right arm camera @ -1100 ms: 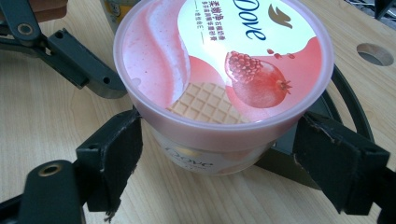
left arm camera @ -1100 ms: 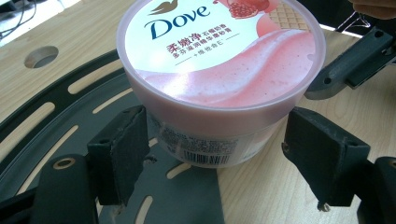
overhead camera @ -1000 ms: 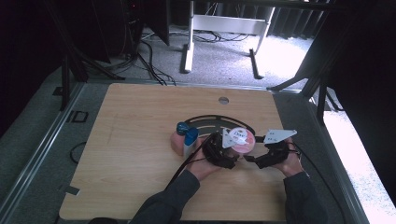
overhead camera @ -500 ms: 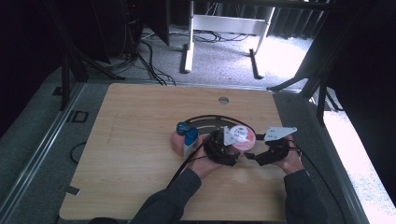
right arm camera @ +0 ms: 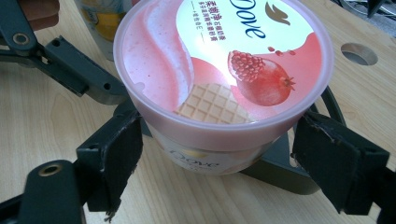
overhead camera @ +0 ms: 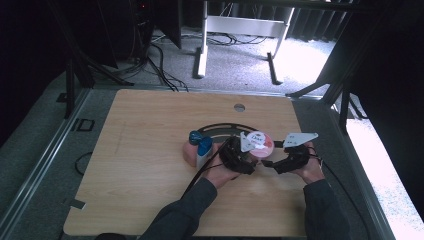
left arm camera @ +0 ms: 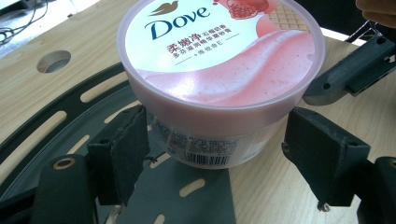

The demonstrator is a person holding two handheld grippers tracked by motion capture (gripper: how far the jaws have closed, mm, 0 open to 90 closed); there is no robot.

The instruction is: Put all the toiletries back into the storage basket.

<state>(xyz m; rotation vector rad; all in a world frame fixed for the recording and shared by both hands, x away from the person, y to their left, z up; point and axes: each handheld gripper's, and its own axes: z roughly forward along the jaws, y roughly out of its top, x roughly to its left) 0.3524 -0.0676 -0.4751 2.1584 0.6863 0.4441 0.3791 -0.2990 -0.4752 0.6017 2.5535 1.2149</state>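
A pink Dove tub point(overhead camera: 259, 142) with a pomegranate lid stands upright at the table's middle right, partly on a black slotted curved plate point(overhead camera: 220, 127). My left gripper point(overhead camera: 239, 156) comes at it from the left and my right gripper point(overhead camera: 286, 159) from the right. In the left gripper view the tub point(left arm camera: 219, 60) sits between the open jaws of the left gripper point(left arm camera: 217, 135); the left pad point(left arm camera: 123, 156) is almost on its wall, the right pad point(left arm camera: 322, 158) stands off. In the right gripper view the tub point(right arm camera: 224, 70) is straddled the same way by the open right gripper point(right arm camera: 222, 140).
A blue-capped bottle point(overhead camera: 204, 147) stands against a pink container point(overhead camera: 189, 153) just left of my left hand. A round hole point(overhead camera: 239, 107) is cut in the table behind the tub. Black cables trail from both grippers.
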